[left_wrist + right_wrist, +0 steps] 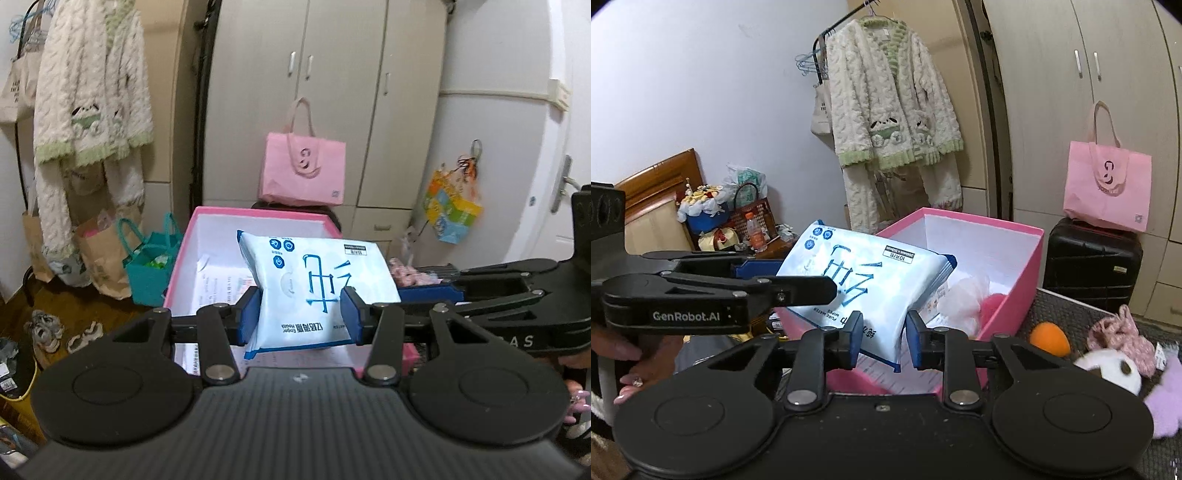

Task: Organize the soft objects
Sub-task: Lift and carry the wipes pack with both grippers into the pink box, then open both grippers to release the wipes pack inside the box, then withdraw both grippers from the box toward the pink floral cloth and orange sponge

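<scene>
A white and blue wipes pack (314, 280) (864, 273) hangs tilted above the open pink box (258, 212) (1015, 295). My left gripper (301, 315) is shut on its near end, blue pads pressing both sides. In the right wrist view the left gripper (794, 277) reaches in from the left. My right gripper (884, 341) pinches the pack's lower corner; in the left wrist view the right gripper (432, 291) comes in from the right. Inside the box lie a white soft item (964, 299) and a pink one (993, 302).
On a dark mat right of the box lie an orange ball (1049, 338), a white plush (1112, 369), a pink knitted piece (1123, 336) and a purple fluffy thing (1167, 402). Behind stand a black suitcase (1089, 266) with a pink tote (1108, 184), a wardrobe and a teal bag (151, 266).
</scene>
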{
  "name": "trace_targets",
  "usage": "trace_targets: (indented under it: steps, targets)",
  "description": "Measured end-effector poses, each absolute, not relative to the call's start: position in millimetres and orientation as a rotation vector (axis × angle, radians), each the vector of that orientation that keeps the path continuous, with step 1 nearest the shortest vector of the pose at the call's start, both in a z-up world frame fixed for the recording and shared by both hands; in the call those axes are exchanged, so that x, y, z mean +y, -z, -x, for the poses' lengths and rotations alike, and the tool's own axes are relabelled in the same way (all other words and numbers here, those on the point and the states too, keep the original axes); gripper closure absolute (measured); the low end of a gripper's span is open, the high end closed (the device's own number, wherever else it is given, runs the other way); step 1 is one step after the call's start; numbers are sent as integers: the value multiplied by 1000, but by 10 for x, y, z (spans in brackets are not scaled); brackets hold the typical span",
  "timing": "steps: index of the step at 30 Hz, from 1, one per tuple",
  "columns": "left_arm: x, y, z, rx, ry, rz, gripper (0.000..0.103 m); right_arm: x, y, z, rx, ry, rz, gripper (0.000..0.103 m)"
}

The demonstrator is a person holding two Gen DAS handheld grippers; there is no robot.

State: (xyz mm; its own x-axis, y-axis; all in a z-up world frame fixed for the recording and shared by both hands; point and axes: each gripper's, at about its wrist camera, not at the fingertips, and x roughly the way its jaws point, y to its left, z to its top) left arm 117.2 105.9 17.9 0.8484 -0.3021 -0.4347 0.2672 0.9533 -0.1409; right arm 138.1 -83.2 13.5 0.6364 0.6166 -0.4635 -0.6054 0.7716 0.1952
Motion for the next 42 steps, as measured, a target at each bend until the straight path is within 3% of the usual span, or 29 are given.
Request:
trace_targets:
  steps: [9,18,36,40,42]
  targets:
    - [1188,-4,-1538,550,238,14,58,-583,76,-1754,625,-721,-23,72]
    - [1155,73,-1563,551,171,-125,43,-443,191,-1793,641,-672,80,69]
    - [982,-451,-921,485,251,-187,35,-1065,-473,-1032,521,-642,107,64]
    - [907,-558,-738,479,286,-193,34,-1198,-575,-777,472,-603,150,53]
    - [874,-604,-659,470,297,-190,34,-1264,-620,-647,436,-565,171,53]
